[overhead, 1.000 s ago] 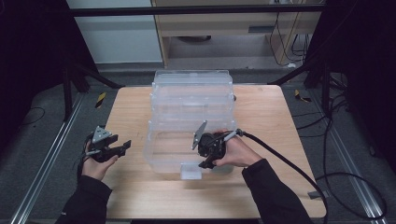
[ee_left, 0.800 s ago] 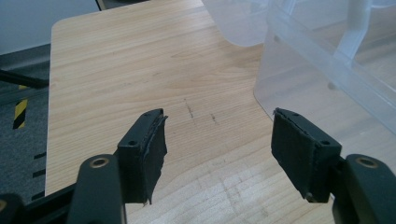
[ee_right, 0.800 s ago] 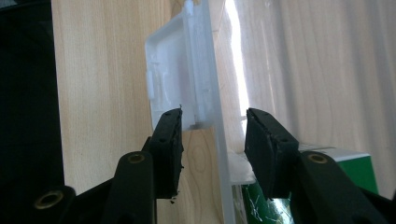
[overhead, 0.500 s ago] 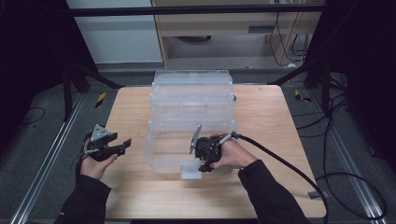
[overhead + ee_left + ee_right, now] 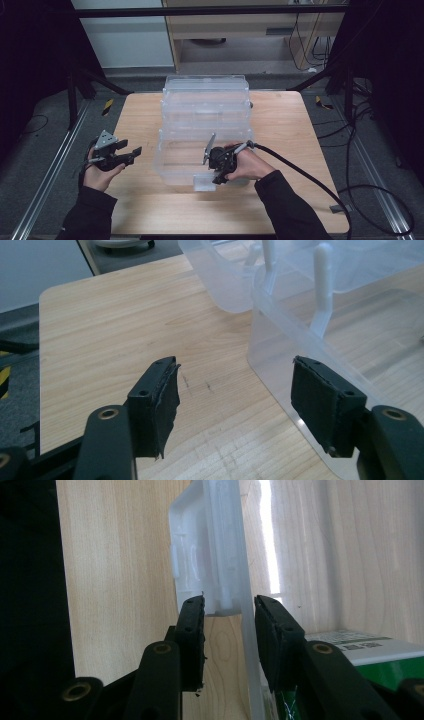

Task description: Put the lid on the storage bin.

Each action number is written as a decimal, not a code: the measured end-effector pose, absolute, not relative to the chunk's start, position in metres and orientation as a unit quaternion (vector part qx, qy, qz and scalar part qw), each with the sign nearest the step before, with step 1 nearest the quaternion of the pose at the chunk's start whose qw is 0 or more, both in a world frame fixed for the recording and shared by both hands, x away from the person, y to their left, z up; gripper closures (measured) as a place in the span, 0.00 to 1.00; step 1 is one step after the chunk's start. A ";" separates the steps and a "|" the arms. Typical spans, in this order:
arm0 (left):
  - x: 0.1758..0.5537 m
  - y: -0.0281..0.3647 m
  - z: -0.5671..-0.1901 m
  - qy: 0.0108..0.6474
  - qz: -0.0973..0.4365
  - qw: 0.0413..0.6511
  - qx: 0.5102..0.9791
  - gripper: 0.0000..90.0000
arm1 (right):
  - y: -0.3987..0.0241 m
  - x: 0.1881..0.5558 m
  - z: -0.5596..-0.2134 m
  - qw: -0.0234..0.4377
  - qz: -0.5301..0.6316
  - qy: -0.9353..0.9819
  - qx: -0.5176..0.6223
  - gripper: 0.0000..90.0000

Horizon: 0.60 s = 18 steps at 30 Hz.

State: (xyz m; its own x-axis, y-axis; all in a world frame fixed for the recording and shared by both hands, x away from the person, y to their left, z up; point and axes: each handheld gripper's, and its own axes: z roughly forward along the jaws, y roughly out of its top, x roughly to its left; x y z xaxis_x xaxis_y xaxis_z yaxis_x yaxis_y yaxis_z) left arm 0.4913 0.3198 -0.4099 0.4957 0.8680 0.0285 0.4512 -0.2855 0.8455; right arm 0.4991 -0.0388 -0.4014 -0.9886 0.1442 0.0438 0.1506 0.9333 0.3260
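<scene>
A clear plastic tiered storage box (image 5: pixel 205 110) stands in the middle of the wooden table (image 5: pixel 285 130). Its white front latch (image 5: pixel 204 183) hangs at the near wall. My right gripper (image 5: pixel 217 178) points down over that latch. In the right gripper view its jaws have just been closing, and the pads (image 5: pixel 192 625) now press on the latch (image 5: pixel 210 555) and the clear front wall between them (image 5: pixel 229 605). My left gripper (image 5: pixel 134 153) is held in a hand left of the box, open and holding nothing (image 5: pixel 235 385), with its right jaw close beside the box's corner (image 5: pixel 280 365).
A green and white labelled item (image 5: pixel 360 652) shows behind the clear wall by the right jaw. The right gripper's black cable (image 5: pixel 310 180) trails off to the right over the table. Dark frame legs and floor cables surround the table.
The right hand and its gripper have shifted slightly left and toward the front latch. The left hand has stayed where it was.
</scene>
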 end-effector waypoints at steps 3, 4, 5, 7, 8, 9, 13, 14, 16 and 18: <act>0.492 0.319 -0.406 0.429 0.254 0.415 0.761 0.40 | -0.038 0.499 -0.401 0.011 -0.165 -0.983 -0.078 0.73; 0.492 0.319 -0.405 0.427 0.254 0.415 0.762 0.40 | -0.038 0.500 -0.402 0.012 -0.166 -0.983 -0.078 0.73; 0.492 0.318 -0.403 0.424 0.254 0.415 0.764 0.41 | -0.038 0.500 -0.402 0.013 -0.166 -0.983 -0.079 0.73; 0.493 0.317 -0.399 0.418 0.255 0.416 0.766 0.41 | -0.038 0.500 -0.402 0.016 -0.165 -0.983 -0.080 0.73; 0.493 0.317 -0.397 0.416 0.257 0.419 0.766 0.42 | -0.038 0.501 -0.402 0.016 -0.165 -0.983 -0.079 0.73; 0.494 0.316 -0.394 0.413 0.258 0.420 0.766 0.43 | -0.039 0.501 -0.402 0.017 -0.166 -0.983 -0.077 0.73; 0.498 0.310 -0.386 0.400 0.258 0.424 0.771 0.44 | -0.039 0.501 -0.402 0.019 -0.164 -0.983 -0.077 0.74; 0.499 0.308 -0.385 0.397 0.258 0.425 0.772 0.44 | -0.039 0.502 -0.402 0.019 -0.164 -0.983 -0.078 0.73; 0.502 0.303 -0.382 0.389 0.256 0.428 0.775 0.45 | -0.038 0.502 -0.402 0.020 -0.165 -0.983 -0.077 0.73; 0.504 0.298 -0.379 0.383 0.256 0.431 0.776 0.45 | -0.038 0.502 -0.402 0.020 -0.165 -0.983 -0.077 0.73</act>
